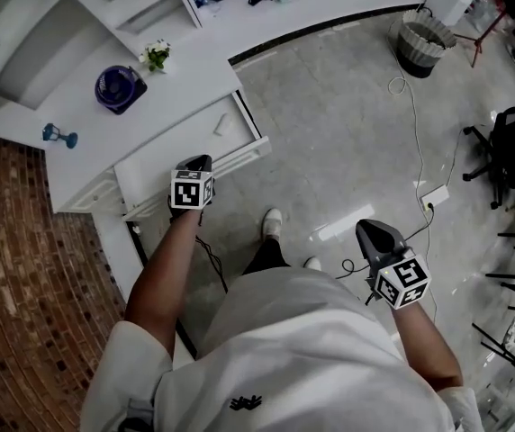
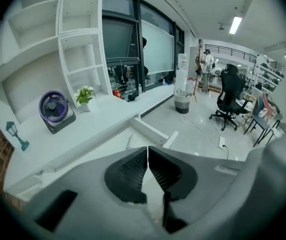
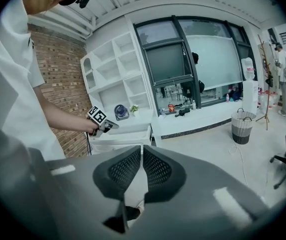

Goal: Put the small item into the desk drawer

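The left gripper, clenched on nothing, is held at the open drawer's front edge; the right gripper, also clenched, is held over the floor.

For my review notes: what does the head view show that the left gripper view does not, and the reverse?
Only the head view: the right gripper, held low over the floor, and the person's white shirt and shoe. Only the left gripper view: the left gripper, its jaws closed together with nothing between them, the ceiling lights, and a person standing far off. Both: the purple fan, the potted plant, the open drawer and the basket.
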{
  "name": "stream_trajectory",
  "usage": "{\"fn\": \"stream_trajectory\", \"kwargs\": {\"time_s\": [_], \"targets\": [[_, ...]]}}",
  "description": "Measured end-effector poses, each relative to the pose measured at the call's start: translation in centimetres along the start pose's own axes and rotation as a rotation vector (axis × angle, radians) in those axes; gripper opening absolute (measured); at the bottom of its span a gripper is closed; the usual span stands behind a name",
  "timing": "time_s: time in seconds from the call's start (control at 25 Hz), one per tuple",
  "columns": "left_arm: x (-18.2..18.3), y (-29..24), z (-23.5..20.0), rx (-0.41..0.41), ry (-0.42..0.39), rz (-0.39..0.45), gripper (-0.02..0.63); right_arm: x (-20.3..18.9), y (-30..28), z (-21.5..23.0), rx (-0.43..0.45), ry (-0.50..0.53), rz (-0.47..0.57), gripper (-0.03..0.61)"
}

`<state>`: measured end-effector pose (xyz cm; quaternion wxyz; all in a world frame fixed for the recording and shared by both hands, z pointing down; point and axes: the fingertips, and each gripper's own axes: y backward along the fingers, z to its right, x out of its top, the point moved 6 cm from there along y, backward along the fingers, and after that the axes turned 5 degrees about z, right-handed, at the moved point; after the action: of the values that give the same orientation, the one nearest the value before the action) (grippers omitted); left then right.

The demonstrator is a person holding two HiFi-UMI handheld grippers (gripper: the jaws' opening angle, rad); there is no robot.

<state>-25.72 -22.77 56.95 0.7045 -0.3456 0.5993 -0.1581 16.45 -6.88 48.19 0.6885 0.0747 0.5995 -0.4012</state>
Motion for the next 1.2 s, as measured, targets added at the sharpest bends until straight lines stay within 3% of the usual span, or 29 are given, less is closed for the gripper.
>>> {"fn": "stream_trajectory", "kwargs": {"time_s": [0.28,0.56,0.84,1.04,1.2], "targets": [[-1.8,6.2,6.2,-0.067,0.074,0.090,0.006,-1.9,2.1,-1.2,0.073,0.021,-0.001,0.021],[-3.5,12.7,13.3,-0.195,0.138,0.177,0.006,-3.4,3.5,-3.4,0.153,0.046,-0.004,0.014],[-4.4,17.4,20.0,-0.367,0.140,0.212,0.006,-3.4,4.8,-4.9,0.210,0.082,0.005,0.014],[-4.6,19.8,23.8,-0.420,0.057,0.225,0.006,-3.3,5.8,-5.5,0.224,0.112,0.012,0.014],[-4.4,21.0,25.8,-0.454,0.057,0.246,0.006,-3.4,6.4,-5.8,0.239,0.118,0.011,0.014]]}}
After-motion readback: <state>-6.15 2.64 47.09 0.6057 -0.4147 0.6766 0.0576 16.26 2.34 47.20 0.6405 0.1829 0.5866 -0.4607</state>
